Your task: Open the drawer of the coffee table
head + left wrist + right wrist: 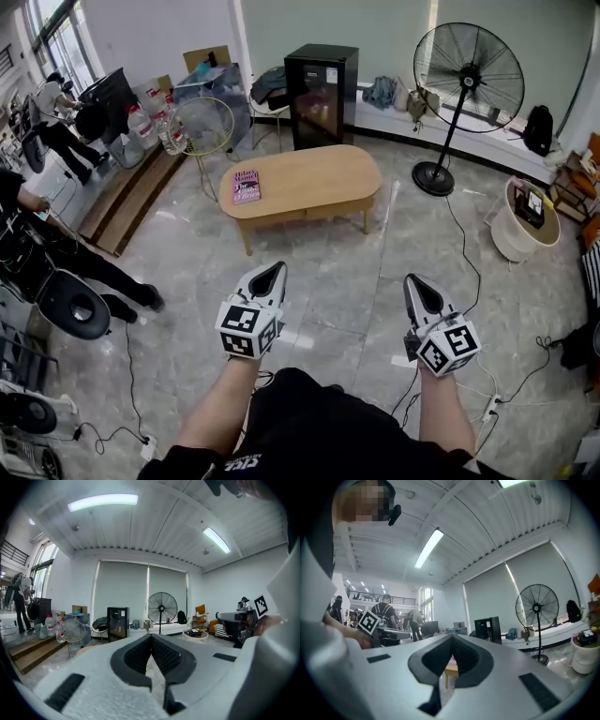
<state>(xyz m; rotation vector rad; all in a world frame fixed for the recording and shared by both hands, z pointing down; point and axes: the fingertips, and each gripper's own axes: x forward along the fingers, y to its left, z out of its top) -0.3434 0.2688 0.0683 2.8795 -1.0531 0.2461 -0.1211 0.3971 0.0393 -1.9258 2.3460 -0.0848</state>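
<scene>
Both grippers, left gripper [270, 273] and right gripper [414, 284], hang with jaws closed and empty, well short of the oval coffee table [309, 183]; approach hasn't begun.

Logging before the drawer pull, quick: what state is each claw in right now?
White left claw: closed, holding nothing.
White right claw: closed, holding nothing.

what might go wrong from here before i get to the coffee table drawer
Loose cables trail across the floor near your path to the coffee table and could trip you. The left gripper and right gripper are both shut, so they must open before gripping anything. A hard tug might slide the book.
</scene>
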